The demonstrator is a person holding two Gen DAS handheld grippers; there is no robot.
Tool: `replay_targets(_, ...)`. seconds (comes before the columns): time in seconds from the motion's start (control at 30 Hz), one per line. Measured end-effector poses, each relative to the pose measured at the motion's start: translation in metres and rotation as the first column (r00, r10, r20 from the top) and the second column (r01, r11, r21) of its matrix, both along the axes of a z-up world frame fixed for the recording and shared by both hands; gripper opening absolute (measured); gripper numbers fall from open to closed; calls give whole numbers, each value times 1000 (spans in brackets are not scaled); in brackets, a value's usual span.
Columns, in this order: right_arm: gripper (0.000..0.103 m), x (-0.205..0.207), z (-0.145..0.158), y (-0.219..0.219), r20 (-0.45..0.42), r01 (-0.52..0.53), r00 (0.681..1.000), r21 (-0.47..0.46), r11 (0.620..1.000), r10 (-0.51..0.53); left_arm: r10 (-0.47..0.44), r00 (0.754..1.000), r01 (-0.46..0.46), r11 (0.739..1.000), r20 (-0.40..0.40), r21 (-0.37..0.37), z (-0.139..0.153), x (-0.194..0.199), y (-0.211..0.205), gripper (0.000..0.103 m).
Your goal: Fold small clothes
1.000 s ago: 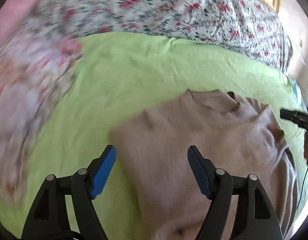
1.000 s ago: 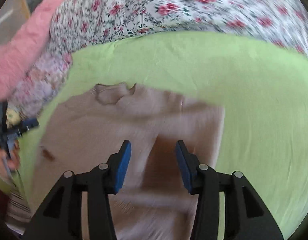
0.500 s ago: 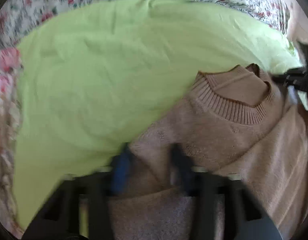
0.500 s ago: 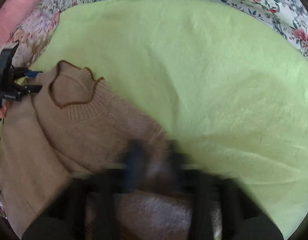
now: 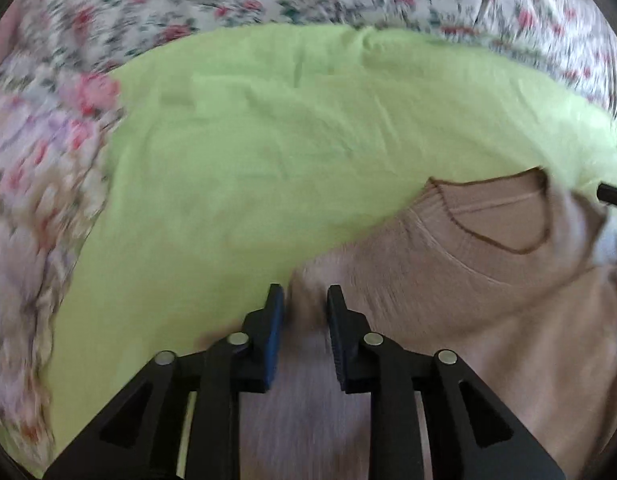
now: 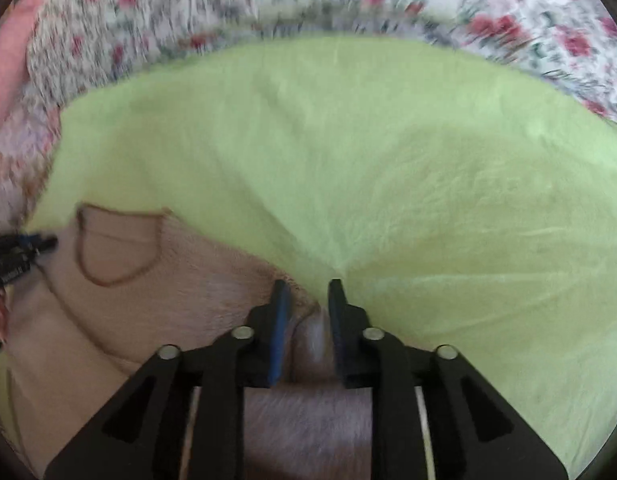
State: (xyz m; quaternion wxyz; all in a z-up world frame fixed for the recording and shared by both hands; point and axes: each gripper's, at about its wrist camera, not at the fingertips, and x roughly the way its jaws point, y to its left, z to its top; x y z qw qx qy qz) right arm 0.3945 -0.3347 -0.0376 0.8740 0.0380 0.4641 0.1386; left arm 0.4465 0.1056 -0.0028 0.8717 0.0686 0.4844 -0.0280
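Beige knit of a small sweater [image 5: 448,300] is pinched by the left tongs [image 5: 304,300] at one shoulder and by the right tongs [image 6: 306,294] at the other; both sets of jaws have just been eased slightly wider, fabric bunched between them. Beyond, the sweater is spread on a lime-green sheet [image 5: 288,140], bordered by a blurred floral bedcover [image 6: 508,20].
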Motion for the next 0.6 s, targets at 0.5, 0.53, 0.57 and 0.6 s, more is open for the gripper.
replay_targets(0.5,69,-263,35,-22,12,-2,1000,256,967,-1,101,995,-98,958,-1,-270,10,-299,6,52)
replay_targets(0.53,69,-275,33,-24,9,5,1000,255,967,-7,107,994,-106,953,-11,-284,6,-318,9,52)
replay_targets(0.57,69,-292,31,-25,5,10,1000,254,967,-11,117,993,-118,948,-20,-295,3,-334,11,53)
replay_targets(0.6,69,-302,31,-26,3,15,1000,255,967,-16,126,992,-128,945,-28,-300,-1,-343,11,53)
